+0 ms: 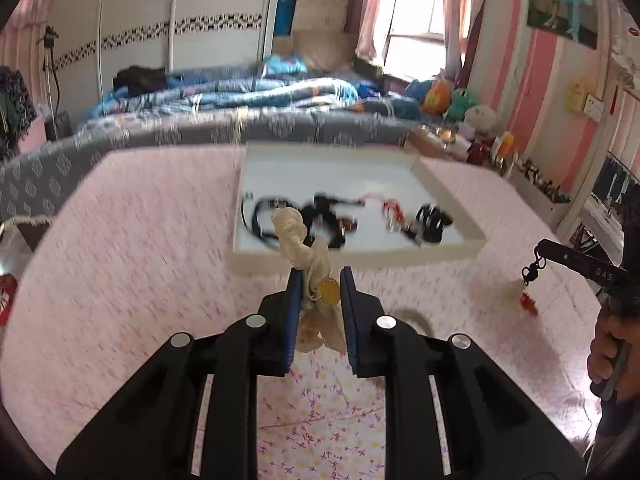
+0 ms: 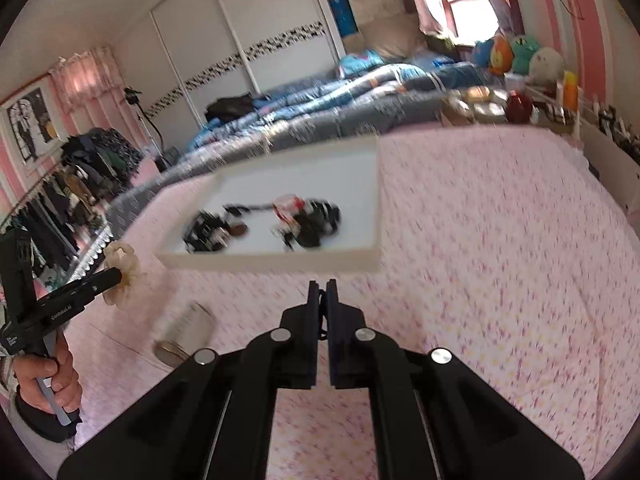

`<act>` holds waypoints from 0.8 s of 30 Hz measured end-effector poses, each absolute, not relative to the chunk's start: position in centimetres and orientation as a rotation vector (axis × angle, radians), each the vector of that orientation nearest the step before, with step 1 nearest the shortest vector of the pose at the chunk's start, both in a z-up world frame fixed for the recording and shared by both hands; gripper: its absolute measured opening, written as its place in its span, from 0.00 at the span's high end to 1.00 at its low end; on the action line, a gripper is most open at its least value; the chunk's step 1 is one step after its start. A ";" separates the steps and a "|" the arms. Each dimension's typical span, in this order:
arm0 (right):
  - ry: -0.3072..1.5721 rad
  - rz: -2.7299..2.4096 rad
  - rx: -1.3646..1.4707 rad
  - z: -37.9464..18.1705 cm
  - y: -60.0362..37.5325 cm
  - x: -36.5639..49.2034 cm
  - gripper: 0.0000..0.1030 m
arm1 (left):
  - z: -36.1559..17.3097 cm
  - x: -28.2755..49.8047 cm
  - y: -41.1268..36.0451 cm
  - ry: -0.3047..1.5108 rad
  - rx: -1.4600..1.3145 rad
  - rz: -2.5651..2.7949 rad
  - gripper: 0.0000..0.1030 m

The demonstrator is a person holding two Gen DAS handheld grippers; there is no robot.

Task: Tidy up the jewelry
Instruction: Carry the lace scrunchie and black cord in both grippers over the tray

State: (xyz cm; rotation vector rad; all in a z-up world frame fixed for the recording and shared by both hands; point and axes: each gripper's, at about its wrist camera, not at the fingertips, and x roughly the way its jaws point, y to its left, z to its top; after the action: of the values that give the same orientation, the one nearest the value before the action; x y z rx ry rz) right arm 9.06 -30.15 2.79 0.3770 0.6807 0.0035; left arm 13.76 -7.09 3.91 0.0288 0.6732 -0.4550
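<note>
My left gripper (image 1: 320,276) is shut on a cream fabric scrunchie (image 1: 294,236) with amber beads, held above the pink cloth just in front of the white tray (image 1: 360,258). The tray holds several dark hair ties and a red piece (image 1: 394,210). My right gripper (image 2: 322,286) is shut on a thin dark cord; in the left wrist view it (image 1: 538,258) holds a dangling black clasp with a red charm (image 1: 529,304). The tray (image 2: 280,260) and the left gripper with the scrunchie (image 2: 120,264) also show in the right wrist view.
A pink floral cloth (image 1: 140,240) covers the table. A tipped metal tin (image 2: 186,332) lies on it near the left gripper. A bed with blue quilts (image 1: 240,96) lies behind. Bottles and small items (image 2: 520,106) line the far right edge.
</note>
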 end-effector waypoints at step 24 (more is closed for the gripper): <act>0.543 0.060 0.280 10.1 -27.9 15.8 0.98 | 9.2 19.8 -10.9 0.568 0.049 -0.450 0.83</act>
State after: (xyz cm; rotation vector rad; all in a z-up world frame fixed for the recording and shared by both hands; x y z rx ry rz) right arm 15.76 -27.92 10.06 0.2797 0.5429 0.0595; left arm 19.79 -10.86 9.21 0.0493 0.5680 -0.4502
